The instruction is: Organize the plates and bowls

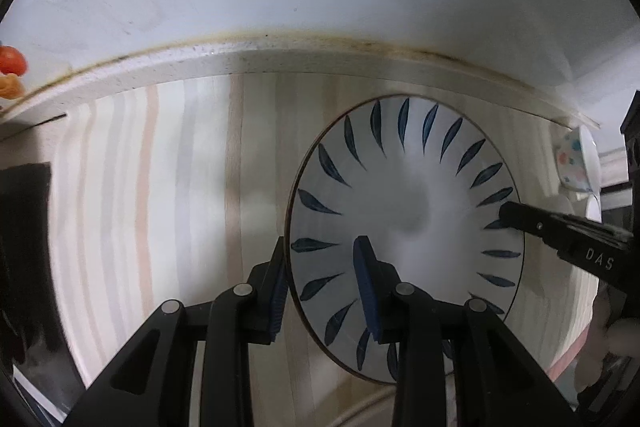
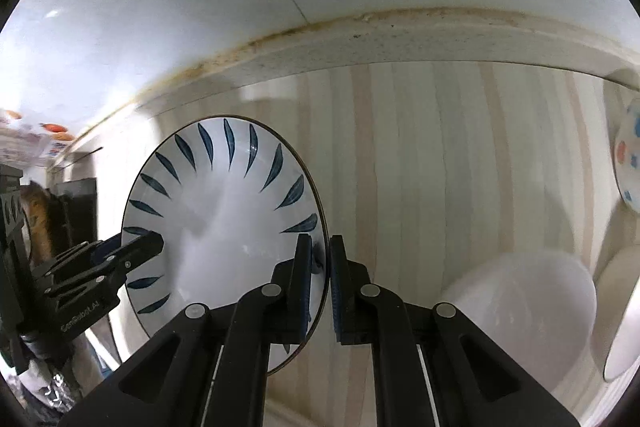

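Left gripper jaws wide, straddling leaf-pattern plate rim, lower centre. Right gripper jaws narrow, pinching opposite rim. Glazed ceramic: stiff, slippery, fragile; hold by rim.

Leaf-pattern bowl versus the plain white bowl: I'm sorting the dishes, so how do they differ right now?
The leaf-pattern bowl has dark blue leaf strokes inside its rim; the plain white bowl has no decoration. The leaf-pattern bowl is gripped at its rim by the right tool, with the left tool straddling the opposite rim; nothing touches the white bowl. Both are round with white interiors.
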